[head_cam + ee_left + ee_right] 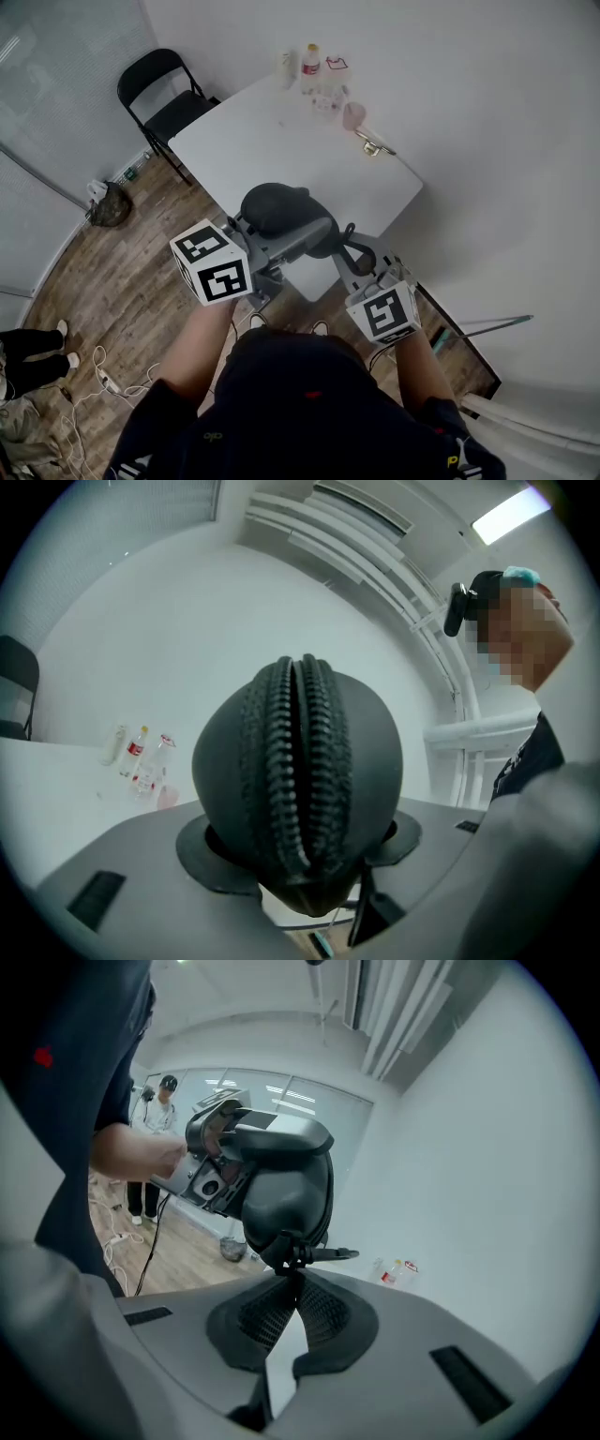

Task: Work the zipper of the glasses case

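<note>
- While you hold the glasses case (275, 208) in the air above the near edge of the white counter (281, 141), the other things all stand well away from it. A red-labelled bottle (310, 66) and a pink cup (352, 115) sit along the counter's far edge.
- A black folding chair (161, 92) stands at the counter's far left corner. A dark bag (110, 206) and white cables (105, 377) lie on the wooden floor to your left.
- Your left gripper (267, 236) has its fingers (202, 855) set wide and clamped on the two sides of the case.
- Your right gripper (289, 1283) has its fingers closed together, pinching the zipper pull (292, 1256) at the end of the case nearest you.
- In the head view the case's long axis runs from the far left toward the near right, so that end points at your right gripper.
- Only the left gripper view shows the zipper (302, 761). Its two rows of teeth run up and down the case, facing that camera, with a thin dark line between them.
- Only the right gripper view shows the pinch on the pull, and a second person (165, 1101) standing far back by the glass wall.
</note>
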